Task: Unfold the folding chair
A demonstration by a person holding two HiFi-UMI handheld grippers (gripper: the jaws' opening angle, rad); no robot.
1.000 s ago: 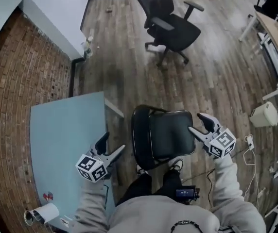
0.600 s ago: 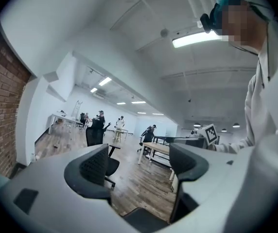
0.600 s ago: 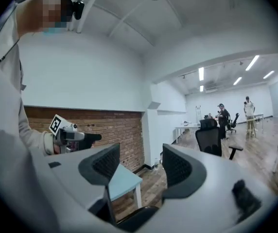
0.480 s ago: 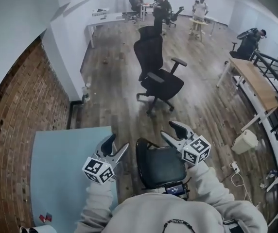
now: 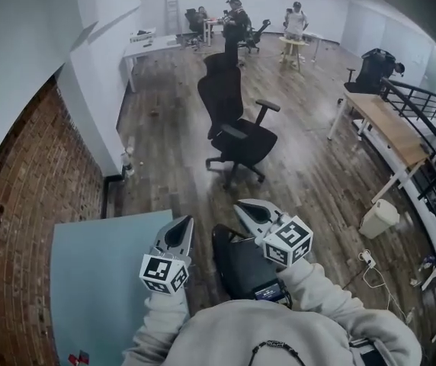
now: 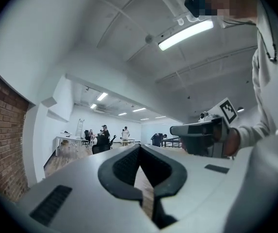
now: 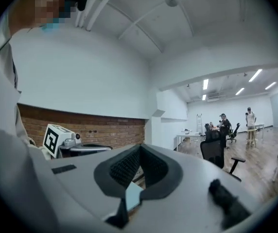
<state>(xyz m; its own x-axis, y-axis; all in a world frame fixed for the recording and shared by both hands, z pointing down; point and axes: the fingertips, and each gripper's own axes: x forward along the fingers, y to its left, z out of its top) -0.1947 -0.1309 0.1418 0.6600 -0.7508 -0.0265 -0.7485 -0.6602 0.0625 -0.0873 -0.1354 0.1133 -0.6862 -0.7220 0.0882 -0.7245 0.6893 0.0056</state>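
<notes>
While I hold both tools up level in front of me, each one is shut tight with nothing between its jaws. The left tool [image 5: 181,221] and the right tool [image 5: 242,205] each carry a cube [image 5: 288,240] with black-and-white square marks. The marks are patterns, not words I can read.

The chair [image 5: 237,261] stands on the wood floor [image 5: 309,174], just below the tools and close to my body. Its black seat faces up with a thin dark frame round it, so it looks opened out. My gray sweater [image 5: 279,341] hides its near edge.

Left of the chair is a light blue tabletop [image 5: 96,280], next to a brick wall [image 5: 27,227]. On the right, near a wooden desk [image 5: 389,132], stands a white bin [image 5: 378,218]; I cannot tell what is in it. A black office chair [image 5: 237,128] stands farther off, and people [image 5: 233,17] are gathered at the far end.
</notes>
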